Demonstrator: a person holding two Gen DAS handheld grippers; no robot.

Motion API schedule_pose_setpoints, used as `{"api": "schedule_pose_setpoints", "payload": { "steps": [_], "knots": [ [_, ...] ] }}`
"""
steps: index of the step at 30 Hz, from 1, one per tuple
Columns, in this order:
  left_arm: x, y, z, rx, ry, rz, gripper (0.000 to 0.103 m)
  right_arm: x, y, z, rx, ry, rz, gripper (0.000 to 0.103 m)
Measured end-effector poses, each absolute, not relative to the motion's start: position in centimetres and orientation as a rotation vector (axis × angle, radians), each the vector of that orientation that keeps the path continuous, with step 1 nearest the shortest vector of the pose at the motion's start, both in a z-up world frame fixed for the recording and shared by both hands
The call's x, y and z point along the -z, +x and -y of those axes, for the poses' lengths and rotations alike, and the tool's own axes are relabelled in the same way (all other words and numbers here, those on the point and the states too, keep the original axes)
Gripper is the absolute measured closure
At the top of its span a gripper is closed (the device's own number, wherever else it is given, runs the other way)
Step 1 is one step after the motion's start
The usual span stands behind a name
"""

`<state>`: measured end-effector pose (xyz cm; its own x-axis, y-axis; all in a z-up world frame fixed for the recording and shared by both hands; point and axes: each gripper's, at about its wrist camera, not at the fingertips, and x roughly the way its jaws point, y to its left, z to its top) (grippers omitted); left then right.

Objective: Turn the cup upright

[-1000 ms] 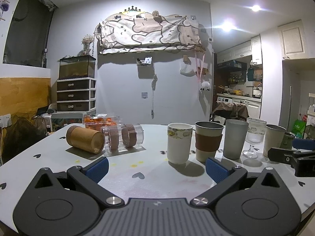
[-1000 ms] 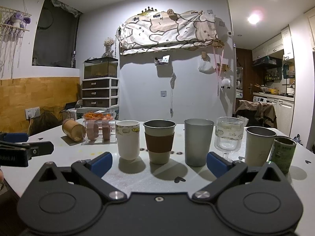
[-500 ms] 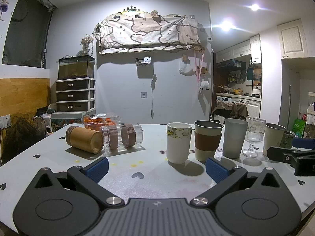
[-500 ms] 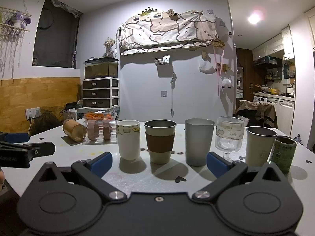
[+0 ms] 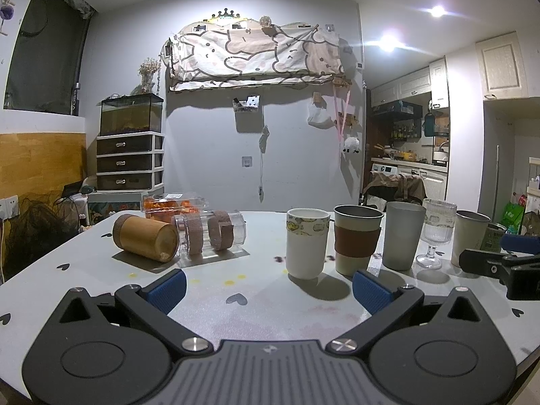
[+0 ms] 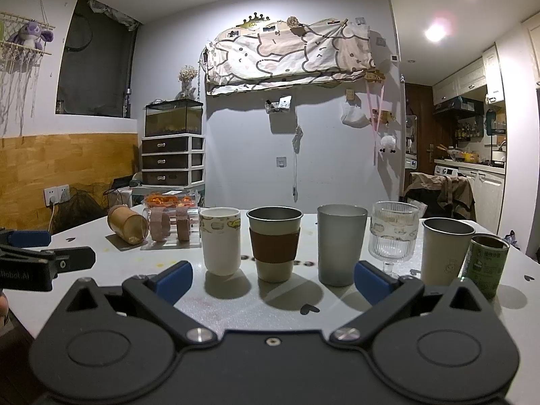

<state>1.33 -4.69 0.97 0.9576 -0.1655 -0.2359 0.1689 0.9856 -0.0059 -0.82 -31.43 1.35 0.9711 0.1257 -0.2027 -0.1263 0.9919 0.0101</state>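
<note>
A brown bamboo cup [image 5: 145, 238] lies on its side at the table's left, next to a clear cup with tan bands [image 5: 212, 233], also on its side. Both show in the right wrist view, the brown cup [image 6: 127, 224] and the clear cup [image 6: 170, 225]. My left gripper [image 5: 269, 291] is open and empty, low over the table in front of them. My right gripper [image 6: 273, 281] is open and empty, facing a row of upright cups.
Upright in a row stand a white cup [image 6: 220, 240], a cup with a brown sleeve [image 6: 274, 243], a grey tumbler [image 6: 341, 244], a ribbed glass goblet [image 6: 393, 234], a steel cup [image 6: 444, 251] and a green can [image 6: 486, 265]. A clear box of orange fruit [image 5: 168, 204] sits behind.
Both grippers have stayed almost still; the views shift only very slightly. Nothing on the table has moved.
</note>
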Motion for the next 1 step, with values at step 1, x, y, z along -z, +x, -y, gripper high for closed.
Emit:
{"api": "schedule_pose_setpoints", "payload": {
  "steps": [1],
  "knots": [
    [-0.97,1.32,4.66,0.169,0.015,-0.238,0.0,-1.35,-0.8,31.42,-0.127,-0.003,-0.205,0.0]
  ]
}}
